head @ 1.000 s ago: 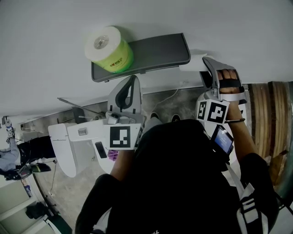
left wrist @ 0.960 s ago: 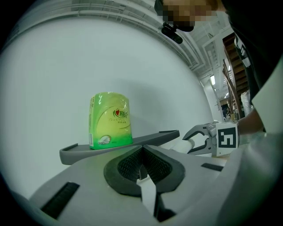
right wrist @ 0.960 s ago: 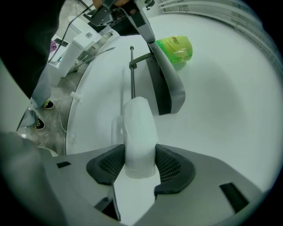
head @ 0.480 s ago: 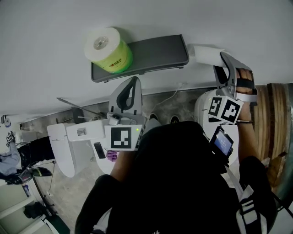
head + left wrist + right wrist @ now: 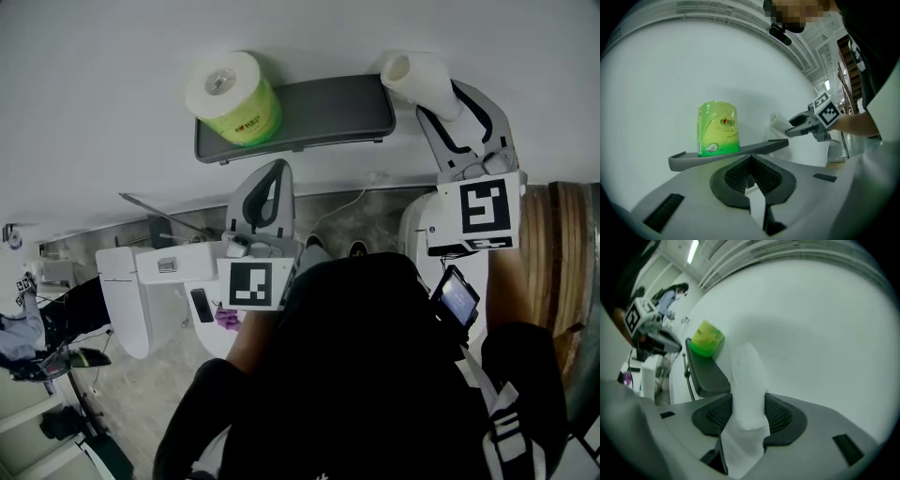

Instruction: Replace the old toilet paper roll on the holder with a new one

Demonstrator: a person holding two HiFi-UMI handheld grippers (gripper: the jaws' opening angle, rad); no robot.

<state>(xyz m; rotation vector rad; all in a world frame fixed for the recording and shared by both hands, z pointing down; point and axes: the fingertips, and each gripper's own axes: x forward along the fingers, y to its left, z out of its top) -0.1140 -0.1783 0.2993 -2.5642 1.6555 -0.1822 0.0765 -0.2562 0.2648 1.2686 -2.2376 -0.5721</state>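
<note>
Shelf (image 5: 309, 117) on the wall, with the new roll (image 5: 234, 98) standing on end at its left end. The old roll (image 5: 417, 80), clamped in the right gripper (image 5: 448, 111), is held just past the shelf's right end. The left gripper (image 5: 269, 173), jaws together and empty, is nearer the new roll.

Only the green-wrapped roll (image 5: 718, 127) bears print, too small to read.
</note>
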